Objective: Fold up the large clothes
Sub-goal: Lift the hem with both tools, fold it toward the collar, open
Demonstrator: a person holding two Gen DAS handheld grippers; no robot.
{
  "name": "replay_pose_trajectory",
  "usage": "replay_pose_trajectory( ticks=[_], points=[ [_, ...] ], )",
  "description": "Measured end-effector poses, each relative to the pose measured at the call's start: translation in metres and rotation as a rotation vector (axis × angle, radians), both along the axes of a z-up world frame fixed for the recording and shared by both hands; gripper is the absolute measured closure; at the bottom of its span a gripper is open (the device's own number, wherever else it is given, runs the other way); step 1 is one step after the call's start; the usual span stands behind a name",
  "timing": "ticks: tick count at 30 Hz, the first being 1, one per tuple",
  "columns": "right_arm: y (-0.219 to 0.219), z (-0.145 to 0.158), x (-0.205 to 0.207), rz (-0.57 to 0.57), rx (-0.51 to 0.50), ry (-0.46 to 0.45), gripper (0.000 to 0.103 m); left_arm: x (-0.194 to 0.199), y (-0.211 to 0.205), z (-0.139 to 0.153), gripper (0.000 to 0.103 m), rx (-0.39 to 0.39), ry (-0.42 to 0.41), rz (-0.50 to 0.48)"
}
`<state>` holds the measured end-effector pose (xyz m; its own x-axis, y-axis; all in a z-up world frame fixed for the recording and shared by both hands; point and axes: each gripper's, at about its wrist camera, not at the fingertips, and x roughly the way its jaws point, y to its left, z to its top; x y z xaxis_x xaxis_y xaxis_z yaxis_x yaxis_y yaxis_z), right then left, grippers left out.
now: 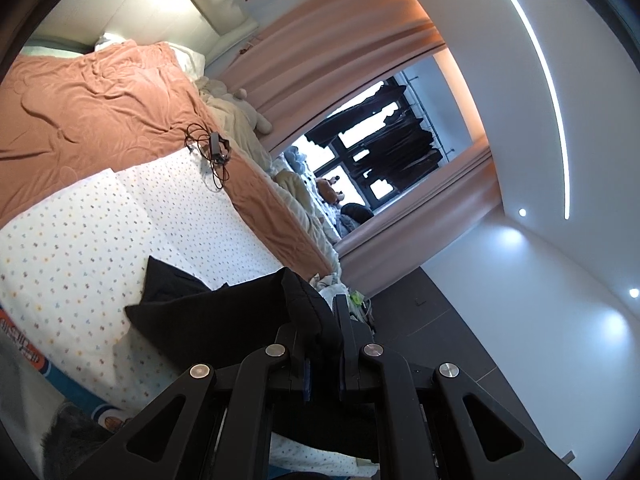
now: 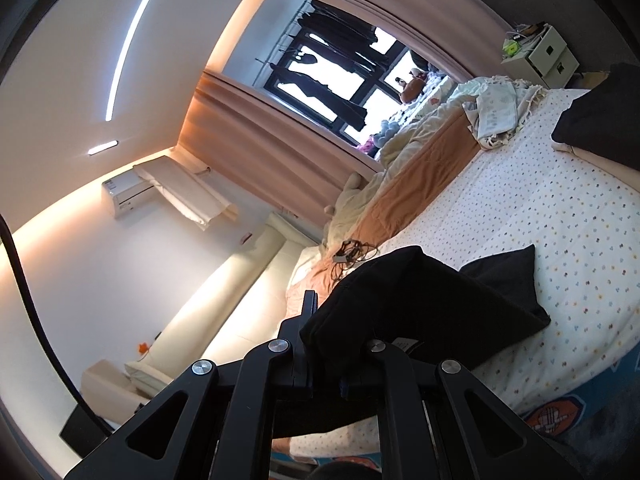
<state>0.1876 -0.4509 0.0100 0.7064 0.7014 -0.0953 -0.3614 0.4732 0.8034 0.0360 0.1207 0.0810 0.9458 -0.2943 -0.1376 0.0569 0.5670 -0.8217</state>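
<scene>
A black garment (image 1: 200,308) hangs from my left gripper (image 1: 324,312), which is shut on its edge, the cloth bunched between the fingers. It trails down onto the spotted white bed sheet (image 1: 100,240). In the right wrist view my right gripper (image 2: 324,320) is shut on another edge of the same black garment (image 2: 440,300), which drapes over the right finger and spreads onto the spotted sheet (image 2: 540,208). Both grippers hold the cloth lifted above the bed.
An orange blanket (image 1: 88,104) covers the far part of the bed, with a black charger and cable (image 1: 214,148) on it. Crumpled pale bedding (image 2: 500,108) and soft toys line the window side. Another dark cloth (image 2: 600,120) lies on the bed's far corner; a white nightstand (image 2: 548,56) stands beyond.
</scene>
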Motion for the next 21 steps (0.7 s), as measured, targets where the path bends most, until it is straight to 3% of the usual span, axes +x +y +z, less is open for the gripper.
replay_pose_trajectory(
  ticks=[11, 16, 21],
  points=[
    [0.017, -0.021, 0.106, -0.038, 0.000, 0.053, 0.094, 0.114, 0.016, -0.016, 0.094, 0.016, 0.048, 0.007],
    [0.023, -0.053, 0.157, -0.051, -0.013, 0.134, 0.094, 0.176, 0.023, -0.044, 0.094, 0.008, 0.121, -0.002],
    [0.029, -0.096, 0.199, -0.062, -0.047, 0.230, 0.094, 0.226, 0.027, -0.094, 0.094, -0.005, 0.229, 0.002]
  ],
)
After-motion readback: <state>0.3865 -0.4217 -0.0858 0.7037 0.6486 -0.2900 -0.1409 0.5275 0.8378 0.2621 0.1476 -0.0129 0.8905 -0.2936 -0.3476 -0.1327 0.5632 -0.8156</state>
